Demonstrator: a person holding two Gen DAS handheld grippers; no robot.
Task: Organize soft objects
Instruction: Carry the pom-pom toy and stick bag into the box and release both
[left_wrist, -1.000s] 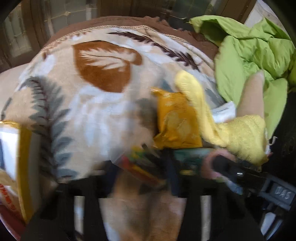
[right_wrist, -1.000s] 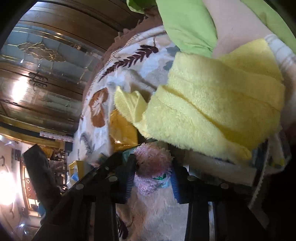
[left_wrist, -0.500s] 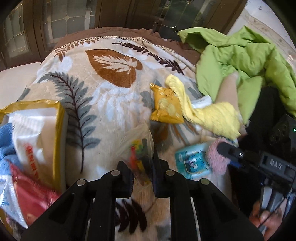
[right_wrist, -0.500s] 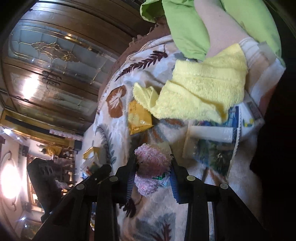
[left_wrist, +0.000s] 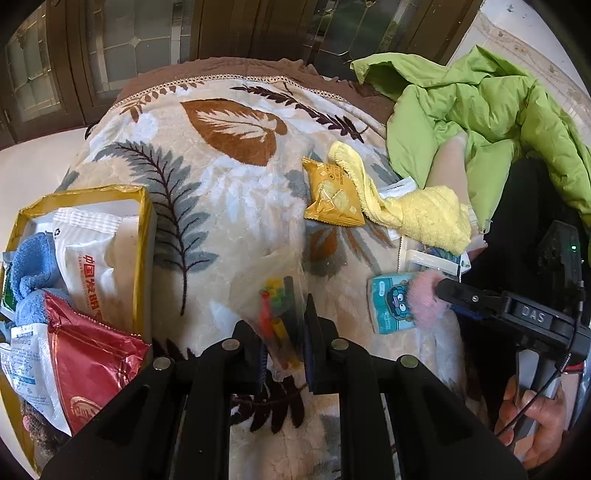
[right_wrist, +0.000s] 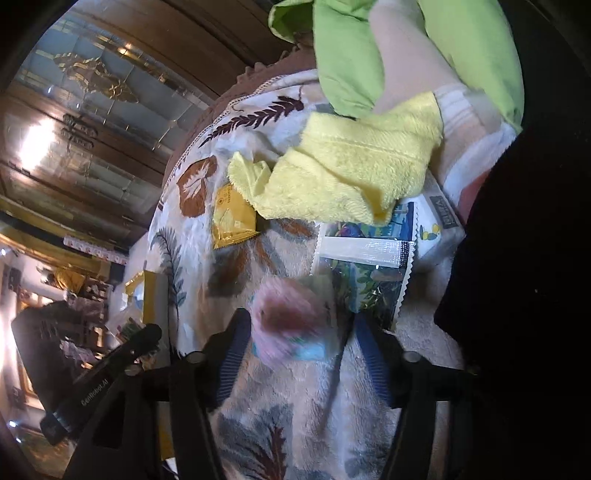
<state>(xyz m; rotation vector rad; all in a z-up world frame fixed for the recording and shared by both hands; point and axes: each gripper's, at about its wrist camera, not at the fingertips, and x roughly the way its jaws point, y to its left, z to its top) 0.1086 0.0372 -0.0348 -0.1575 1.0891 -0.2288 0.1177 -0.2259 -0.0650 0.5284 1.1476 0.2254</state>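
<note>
Left gripper (left_wrist: 284, 332) pinches clear bag (left_wrist: 273, 295) beside yellow box (left_wrist: 144, 221) | right gripper (right_wrist: 299, 343) spread around blurred pink puff (right_wrist: 288, 317) | next, judged: bag into box.

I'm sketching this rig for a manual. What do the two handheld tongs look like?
Both are matte black plastic. The left tongs have round silver screw heads on angular struts. The right tongs have blue ribbed pads inside the fingers, a body embossed "DAS", a thin black cable and a small green light.
</note>
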